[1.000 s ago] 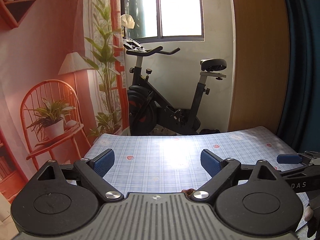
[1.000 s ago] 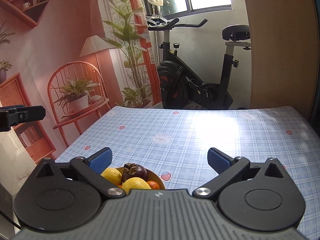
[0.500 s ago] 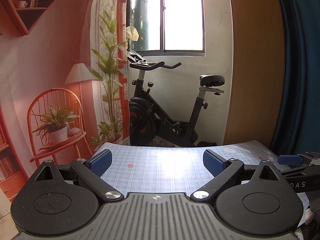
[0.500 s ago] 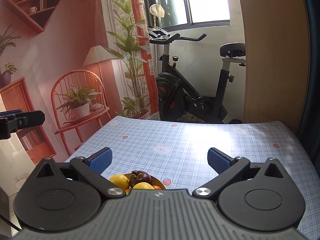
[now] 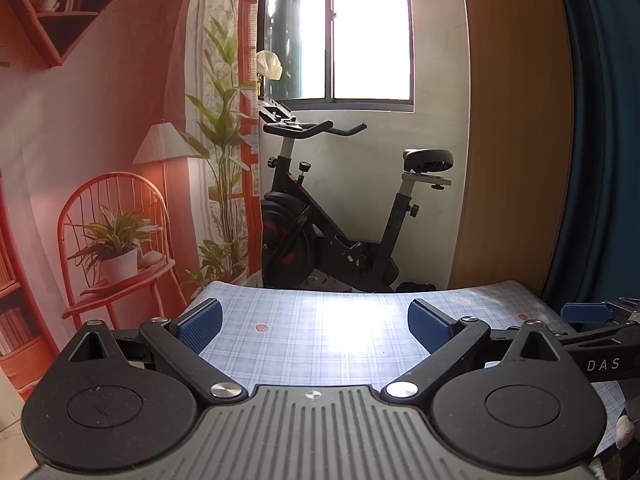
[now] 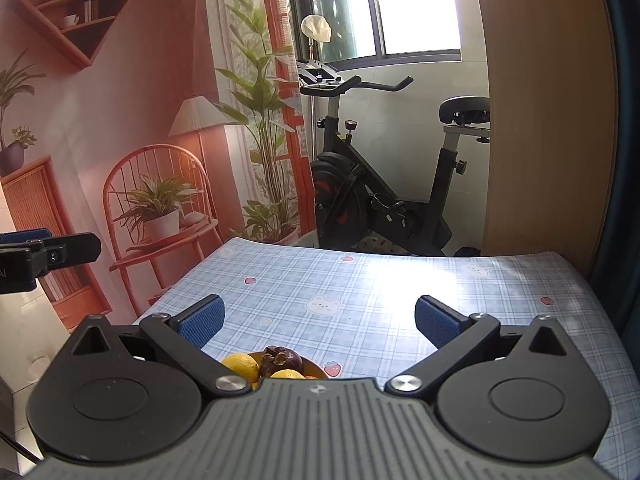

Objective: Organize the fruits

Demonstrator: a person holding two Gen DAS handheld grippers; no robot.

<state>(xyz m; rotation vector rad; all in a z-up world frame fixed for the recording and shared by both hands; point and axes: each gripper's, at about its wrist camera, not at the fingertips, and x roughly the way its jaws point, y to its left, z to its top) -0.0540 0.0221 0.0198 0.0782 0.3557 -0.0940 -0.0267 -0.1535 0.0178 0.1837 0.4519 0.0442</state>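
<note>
In the right wrist view an orange bowl (image 6: 317,368) holds a dark mangosteen (image 6: 280,360), a lemon (image 6: 240,366) and another yellow fruit (image 6: 286,374). It sits on the blue checked tablecloth (image 6: 360,280), mostly hidden behind the gripper's body. My right gripper (image 6: 318,316) hovers above and just beyond the bowl, open, nothing between its blue pads. My left gripper (image 5: 316,320) is over bare cloth with its jaws opening and empty. No fruit shows in the left wrist view. A right gripper finger (image 5: 586,313) pokes in from that view's right edge.
An exercise bike (image 6: 380,200) stands past the table's far edge under the window. A backdrop printed with a chair and plants (image 6: 160,200) hangs on the left. A wooden panel (image 6: 540,120) and a dark curtain (image 5: 600,140) stand on the right. The left gripper's finger (image 6: 52,256) shows at left.
Both views have tipped upward: the table sits lower in the frames and the fruit bowl has sunk further behind the right gripper's body. The left pads stand slightly wider apart.
</note>
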